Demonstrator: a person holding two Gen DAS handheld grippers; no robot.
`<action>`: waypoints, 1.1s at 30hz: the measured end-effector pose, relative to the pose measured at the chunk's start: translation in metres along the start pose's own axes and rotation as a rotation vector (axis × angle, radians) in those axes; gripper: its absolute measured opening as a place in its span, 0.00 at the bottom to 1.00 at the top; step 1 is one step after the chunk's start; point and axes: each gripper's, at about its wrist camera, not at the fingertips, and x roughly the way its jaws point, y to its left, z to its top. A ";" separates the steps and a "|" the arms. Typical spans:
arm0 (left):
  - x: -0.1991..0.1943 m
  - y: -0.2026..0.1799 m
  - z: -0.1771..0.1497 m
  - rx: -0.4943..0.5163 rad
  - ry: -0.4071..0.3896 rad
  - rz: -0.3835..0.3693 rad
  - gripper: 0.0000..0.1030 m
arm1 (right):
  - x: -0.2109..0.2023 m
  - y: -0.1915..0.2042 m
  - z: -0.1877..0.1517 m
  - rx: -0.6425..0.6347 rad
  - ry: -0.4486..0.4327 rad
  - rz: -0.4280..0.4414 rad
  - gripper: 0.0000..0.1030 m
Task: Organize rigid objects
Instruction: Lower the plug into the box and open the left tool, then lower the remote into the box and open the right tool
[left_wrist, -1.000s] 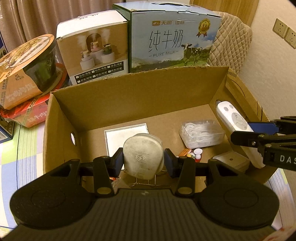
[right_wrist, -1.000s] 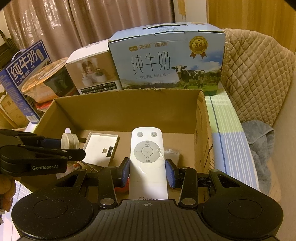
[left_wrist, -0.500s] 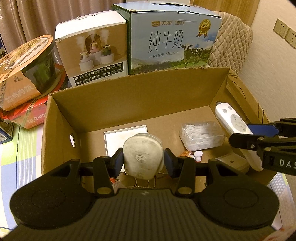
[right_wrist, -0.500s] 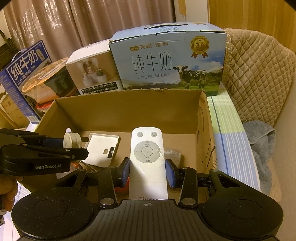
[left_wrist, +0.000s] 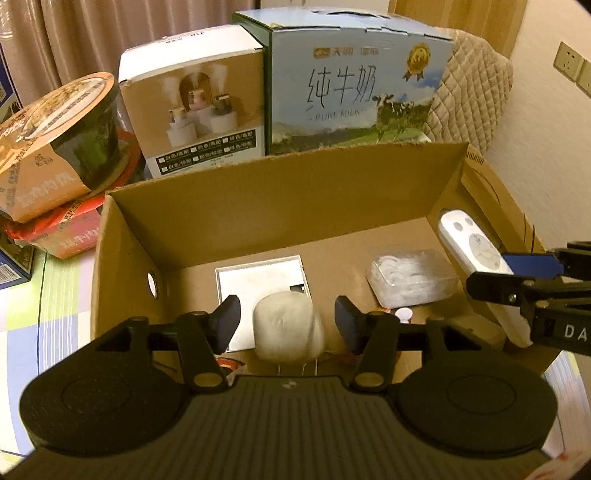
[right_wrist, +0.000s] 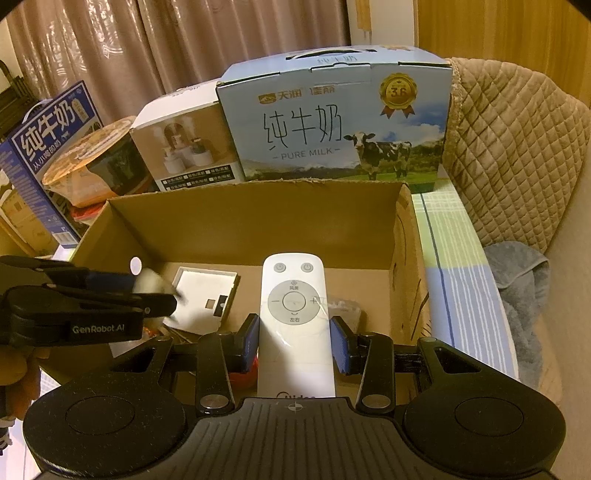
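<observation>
my left gripper (left_wrist: 287, 323) jaws just been opening, gaps both sides of blurry white oval case (left_wrist: 289, 328), over cardboard box (left_wrist: 258, 199). right gripper (right_wrist: 294, 341) clamped on white remote (right_wrist: 295, 325), above same box.

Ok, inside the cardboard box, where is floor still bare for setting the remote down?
Bare floor runs along the back wall of the cardboard box, behind the white panel and clear container, and in the gap between them. A narrower strip lies left of the panel. The near edge is crowded: white rounded object, small cap, other bits.
</observation>
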 end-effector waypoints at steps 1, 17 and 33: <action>-0.001 0.001 0.000 -0.005 -0.002 -0.003 0.49 | 0.000 0.000 0.000 0.000 0.000 0.000 0.36; -0.006 0.005 -0.004 -0.001 -0.008 0.016 0.49 | 0.000 0.001 0.000 0.002 0.000 0.002 0.36; -0.008 0.011 -0.007 -0.005 -0.008 0.020 0.50 | 0.005 0.006 0.001 0.002 0.004 -0.002 0.36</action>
